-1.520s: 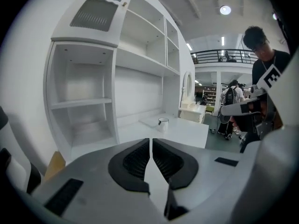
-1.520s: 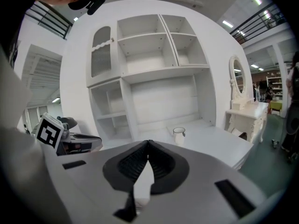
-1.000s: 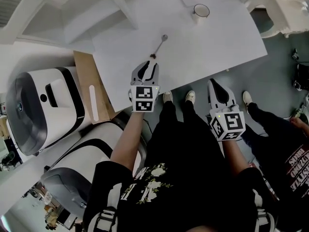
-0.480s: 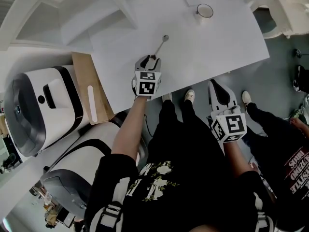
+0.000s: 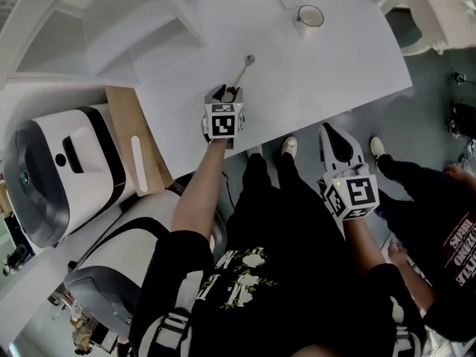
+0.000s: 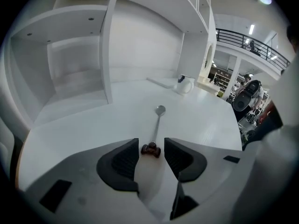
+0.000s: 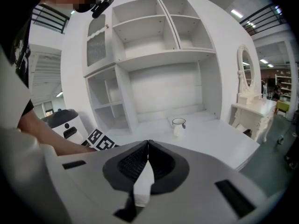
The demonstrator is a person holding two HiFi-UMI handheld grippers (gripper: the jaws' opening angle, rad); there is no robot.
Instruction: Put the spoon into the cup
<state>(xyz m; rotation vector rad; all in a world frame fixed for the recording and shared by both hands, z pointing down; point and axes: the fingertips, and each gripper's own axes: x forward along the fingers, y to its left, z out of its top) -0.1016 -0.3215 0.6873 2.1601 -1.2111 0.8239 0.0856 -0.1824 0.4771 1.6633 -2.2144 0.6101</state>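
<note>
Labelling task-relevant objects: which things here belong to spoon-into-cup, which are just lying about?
Job: spoon; white cup; left gripper, jaws just been opening, spoon's handle end between them.
Lying about: cardboard sheet; white-and-black machines; white shelving; right gripper, shut, empty.

My left gripper (image 5: pixel 225 93) points steeply down at the near edge of the surface (image 5: pixel 335 58). Its fingers (image 6: pixel 122 160) have just opened wide around the handle end of the spoon (image 6: pixel 158 125), not touching it. My right gripper (image 5: pixel 332 131) hovers beyond that edge, fingers together.
</note>
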